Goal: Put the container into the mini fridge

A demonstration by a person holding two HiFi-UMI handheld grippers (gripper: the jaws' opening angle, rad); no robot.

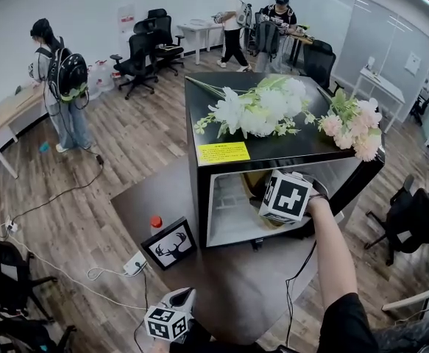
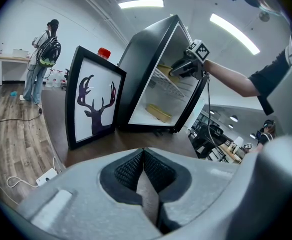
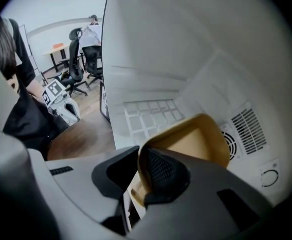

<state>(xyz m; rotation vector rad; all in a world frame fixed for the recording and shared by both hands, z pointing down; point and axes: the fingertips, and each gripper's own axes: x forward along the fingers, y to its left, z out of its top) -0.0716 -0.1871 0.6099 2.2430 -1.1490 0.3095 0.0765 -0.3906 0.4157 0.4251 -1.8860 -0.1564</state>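
Observation:
The tan container sits tilted inside the white interior of the mini fridge, over its upper wire shelf. My right gripper reaches into the fridge with the container's near wall between its jaws. The jaws stand slightly apart, and the left pad does not press on the wall. In the left gripper view the right gripper shows at shelf height beside the container. My left gripper hangs low in front of the fridge, shut and empty. In the head view it is near the bottom edge.
The fridge door stands open at the right. Artificial flowers lie on the fridge top. A framed deer picture and a red-capped bottle stand left of it. Another tan piece lies on the fridge floor. A power strip and cables lie nearby.

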